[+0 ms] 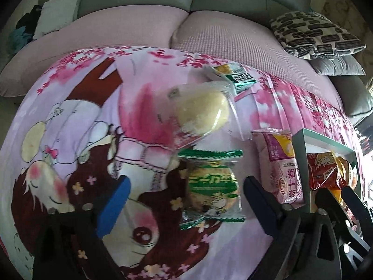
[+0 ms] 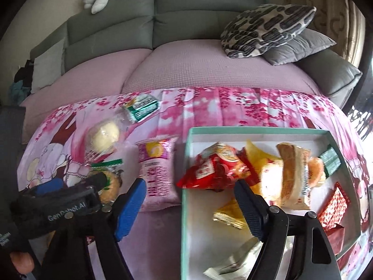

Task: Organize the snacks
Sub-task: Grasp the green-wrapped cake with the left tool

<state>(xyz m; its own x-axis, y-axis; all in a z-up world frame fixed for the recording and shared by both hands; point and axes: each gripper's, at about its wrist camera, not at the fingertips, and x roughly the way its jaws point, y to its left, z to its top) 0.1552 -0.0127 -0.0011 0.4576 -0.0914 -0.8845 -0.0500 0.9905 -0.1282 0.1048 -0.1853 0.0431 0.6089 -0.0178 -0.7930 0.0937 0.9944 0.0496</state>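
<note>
Snacks are splitting into two groups here: some loose on the pink cartoon-print cloth (image 1: pixel 70 107), the rest already piled in the shallow mint-rimmed white box (image 2: pixel 256 129). The left gripper (image 1: pixel 184 193) is hanging with jaws spread and nothing clamped, straddling the green-and-clear wrapped round cracker (image 1: pixel 211 191), which I judge is the next pick. The right gripper (image 2: pixel 190 206) is also standing released and empty, poised over the box's near-left rim beside the red crinkly foil bag (image 2: pixel 214 169), likely a drop-off spot. Counting loose packets: four, namely the cracker, a clear-wrapped pale yellow bun (image 1: pixel 205 112), a pink plastic cake packet (image 1: pixel 283 163) and a small green-and-silver sachet (image 1: pixel 242 80). Inside the box, the heap is overlapping too much for an exact tally.
</note>
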